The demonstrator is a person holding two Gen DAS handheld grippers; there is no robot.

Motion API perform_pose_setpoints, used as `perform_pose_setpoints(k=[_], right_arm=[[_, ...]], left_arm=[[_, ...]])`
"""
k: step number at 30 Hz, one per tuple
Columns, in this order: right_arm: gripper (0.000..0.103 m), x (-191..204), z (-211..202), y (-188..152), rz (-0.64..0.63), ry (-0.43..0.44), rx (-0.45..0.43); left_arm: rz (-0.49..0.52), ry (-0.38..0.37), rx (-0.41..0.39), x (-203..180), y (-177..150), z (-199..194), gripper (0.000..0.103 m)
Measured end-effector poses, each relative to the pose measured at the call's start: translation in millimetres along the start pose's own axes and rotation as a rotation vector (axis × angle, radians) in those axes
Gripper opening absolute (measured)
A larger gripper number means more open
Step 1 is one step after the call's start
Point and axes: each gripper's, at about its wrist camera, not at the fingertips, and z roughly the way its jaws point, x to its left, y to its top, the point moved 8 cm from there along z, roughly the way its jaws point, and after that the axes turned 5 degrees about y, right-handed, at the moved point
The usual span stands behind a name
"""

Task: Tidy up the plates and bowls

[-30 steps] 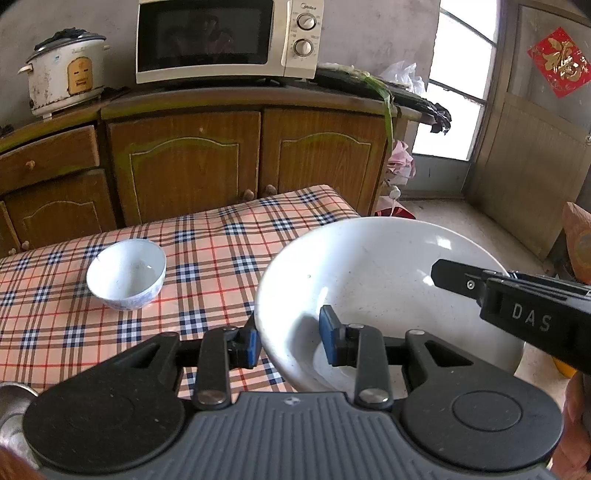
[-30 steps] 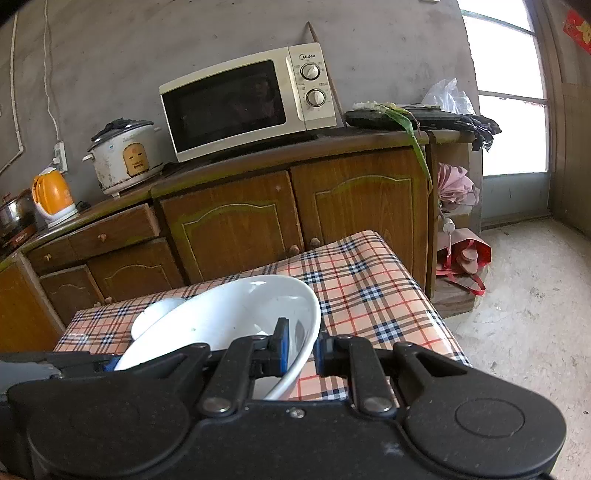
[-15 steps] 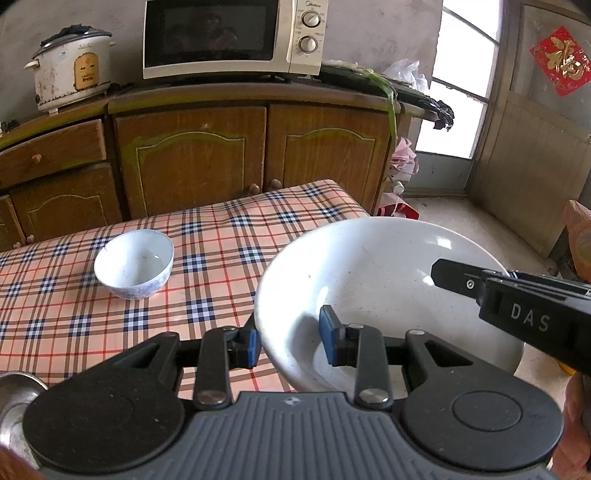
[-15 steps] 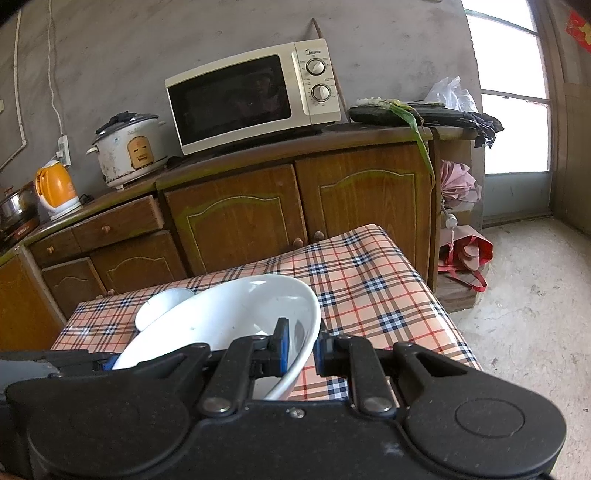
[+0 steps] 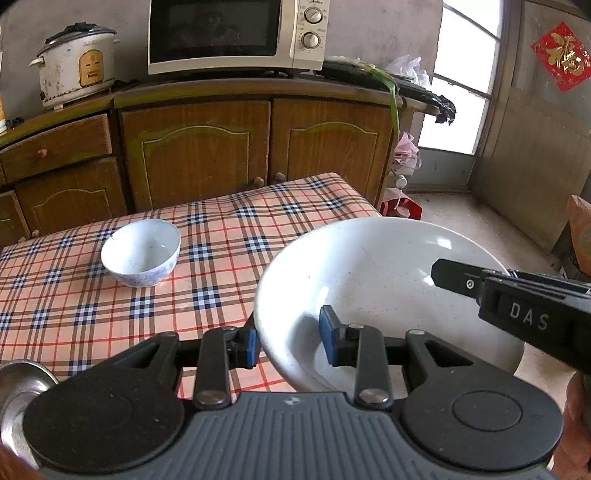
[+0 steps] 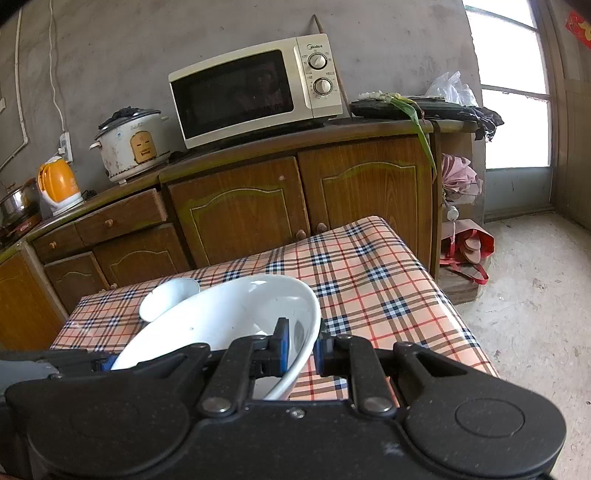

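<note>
A large white bowl (image 5: 373, 273) is held by its rim from two sides, over the right end of the plaid table (image 5: 74, 306). My left gripper (image 5: 290, 341) is shut on its near rim, one blue pad outside the wall and one inside. My right gripper (image 6: 301, 350) is shut on the opposite rim of the same bowl (image 6: 229, 314), and its black finger (image 5: 454, 277) reaches over the bowl from the right in the left wrist view. A small blue-and-white bowl (image 5: 142, 253) stands empty on the table, farther left, partly hidden behind the large bowl (image 6: 168, 297) in the right wrist view.
A metal bowl (image 5: 18, 384) sits at the table's near left corner. Wooden cabinets (image 5: 195, 147) with a microwave (image 5: 236, 33) and a rice cooker (image 5: 74, 66) line the wall behind the table. Bare concrete floor (image 6: 535, 295) lies right of the table.
Both grippers keep the same grip on the large bowl. The background has slid a little to the right in both views; the small bowl has stayed where it was on the cloth.
</note>
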Motion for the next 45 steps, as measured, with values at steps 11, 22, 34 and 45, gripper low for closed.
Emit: perform_pose_setpoints(k=[11, 22, 34, 45], right_arm=[[0.018, 4.7, -3.3, -9.8, -0.002, 0.001, 0.002], [0.018, 8.5, -9.9, -18.3, 0.000, 0.004, -0.001], [0.018, 13.1, -17.5, -27.7, 0.001, 0.009, 0.002], [0.018, 13.1, -16.1, -40.2, 0.013, 0.009, 0.017]], left_arm=[[-0.001, 0.007, 0.002, 3.2, -9.3, -3.6, 0.032], [-0.003, 0.003, 0.000, 4.0, -19.3, -10.9, 0.032], [-0.014, 0.005, 0.006, 6.5, -26.5, -14.6, 0.033], [-0.013, 0.005, 0.027, 7.6, -38.7, -13.9, 0.033]])
